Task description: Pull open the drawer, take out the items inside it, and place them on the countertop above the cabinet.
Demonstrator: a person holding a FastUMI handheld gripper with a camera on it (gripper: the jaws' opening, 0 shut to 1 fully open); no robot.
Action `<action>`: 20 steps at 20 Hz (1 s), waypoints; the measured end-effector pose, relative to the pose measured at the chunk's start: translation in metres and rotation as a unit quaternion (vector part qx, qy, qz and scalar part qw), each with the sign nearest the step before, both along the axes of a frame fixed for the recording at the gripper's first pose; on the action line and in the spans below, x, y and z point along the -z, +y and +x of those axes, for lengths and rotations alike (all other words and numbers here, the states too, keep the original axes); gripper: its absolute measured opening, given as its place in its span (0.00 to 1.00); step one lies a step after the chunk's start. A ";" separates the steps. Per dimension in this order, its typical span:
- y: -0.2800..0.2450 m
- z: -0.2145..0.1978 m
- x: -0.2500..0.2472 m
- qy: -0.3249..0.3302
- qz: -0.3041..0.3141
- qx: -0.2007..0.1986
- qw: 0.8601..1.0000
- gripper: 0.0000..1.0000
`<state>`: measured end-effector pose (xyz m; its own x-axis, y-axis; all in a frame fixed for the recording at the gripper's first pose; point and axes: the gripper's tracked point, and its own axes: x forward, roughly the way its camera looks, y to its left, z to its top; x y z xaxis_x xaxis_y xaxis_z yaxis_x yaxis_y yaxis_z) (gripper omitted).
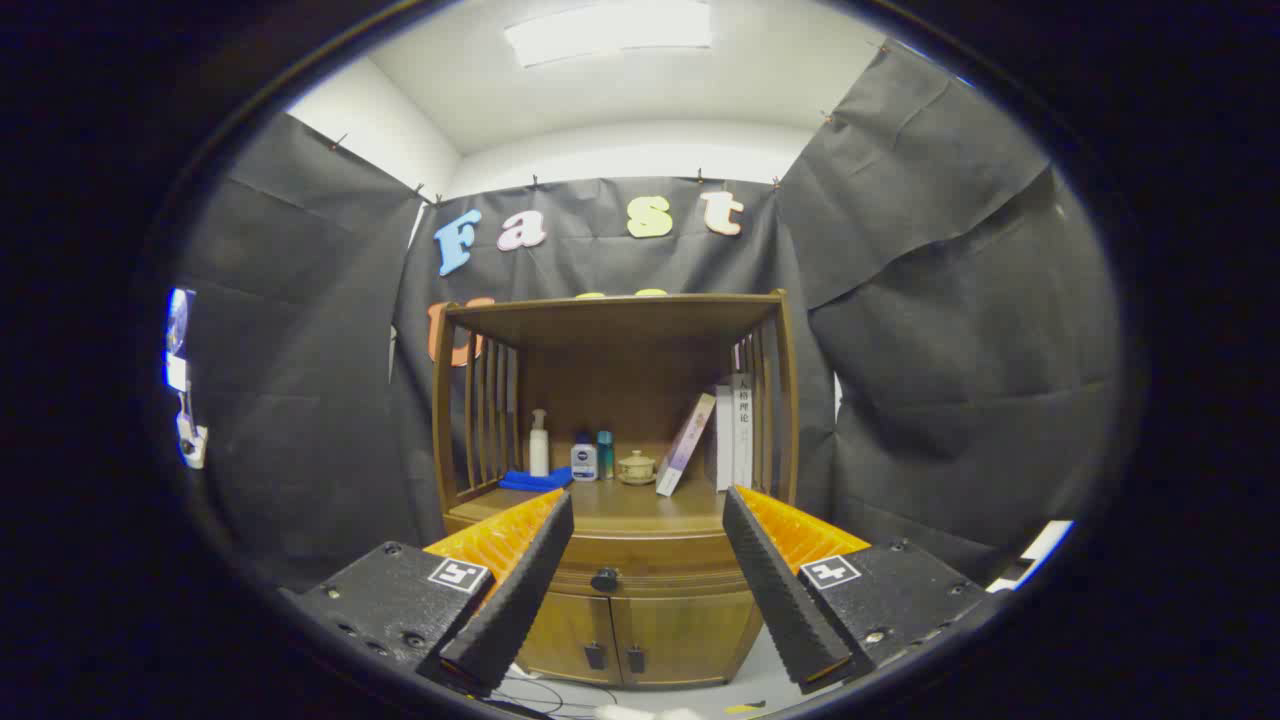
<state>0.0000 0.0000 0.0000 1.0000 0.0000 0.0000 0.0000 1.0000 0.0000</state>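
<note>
Black cloth walled the booth. Jaws stood wide open, empty, well short of the cabinet. Drawer at 12 o'clock remained closed, knob untouched; all steps remained.

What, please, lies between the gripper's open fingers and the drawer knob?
Nothing: in the gripper view the gripper is open, and the drawer knob shows unobstructed beyond its fingers.

Pump bottle, blue cloth, leaning book on shelf.
</note>
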 end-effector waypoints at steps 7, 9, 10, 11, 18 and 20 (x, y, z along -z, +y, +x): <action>0.004 -0.003 -0.005 -0.001 0.002 -0.008 1.000 0.99; 0.003 -0.004 -0.006 -0.002 0.004 -0.008 1.000 0.99; 0.002 -0.004 -0.007 -0.001 0.006 -0.007 1.000 0.99; 0.001 -0.003 -0.007 0.001 0.006 -0.007 1.000 0.99; 0.004 0.002 -0.002 -0.003 -0.001 -0.011 1.000 0.99; 0.006 0.006 0.007 0.004 -0.001 -0.012 1.000 0.99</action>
<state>0.0064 0.0063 -0.0074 0.9997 0.0241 -0.0076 -0.0241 0.9997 -0.0019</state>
